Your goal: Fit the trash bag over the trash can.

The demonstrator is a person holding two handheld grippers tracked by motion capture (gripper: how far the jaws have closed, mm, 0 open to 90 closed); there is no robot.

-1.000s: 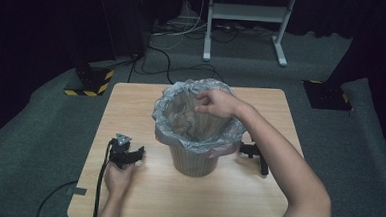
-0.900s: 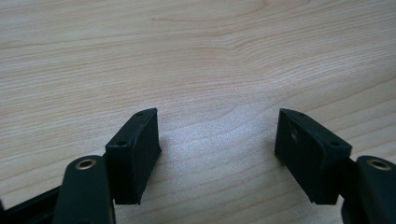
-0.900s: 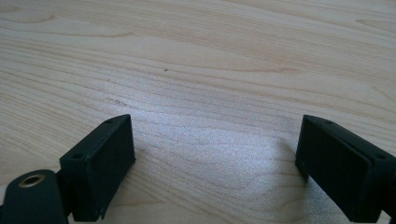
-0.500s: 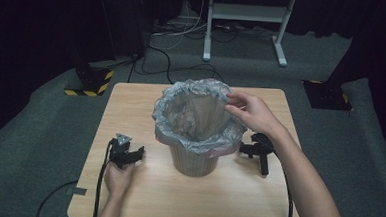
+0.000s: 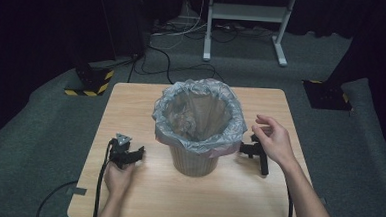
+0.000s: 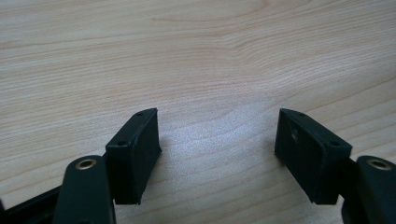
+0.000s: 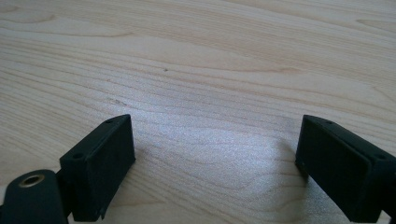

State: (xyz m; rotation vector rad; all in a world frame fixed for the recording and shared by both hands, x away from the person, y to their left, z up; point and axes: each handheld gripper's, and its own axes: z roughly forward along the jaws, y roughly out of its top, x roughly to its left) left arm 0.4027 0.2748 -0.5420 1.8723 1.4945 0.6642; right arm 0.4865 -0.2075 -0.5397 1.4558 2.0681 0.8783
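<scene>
Wooden table [image 5: 146, 106] sitting at centre frame in the high view, dark carpet all around it. The bin [image 5: 196, 160] is standing upright at the middle of the table, lined with a grey bag [image 5: 199, 116] whose rim is folding out over the bin's edge; a strip of pink is showing just under the fold on the lower right.

Left gripper [image 5: 127, 155] is lying on the tabletop to the lower left of the bin, near it but not touching. The person's left hand [image 5: 118, 176] is resting on its rear end, cable trailing down toward the bottom edge of the frame. In the left gripper view its jaws are standing well apart, nothing between them, only bare wood grain [image 6: 205, 70] ahead.

Right gripper [image 5: 255, 153] is lying on the table just right of the bin, level with the bin's lower half. The right hand [image 5: 273, 140] is hovering over it with fingers spread and curled; whether it is touching the gripper, I cannot tell. In the right gripper view the jaws are also spread wide, holding nothing, with plain tabletop [image 7: 210, 60] beyond.

The bin is sitting between the two grippers, closer to the right one.
</scene>
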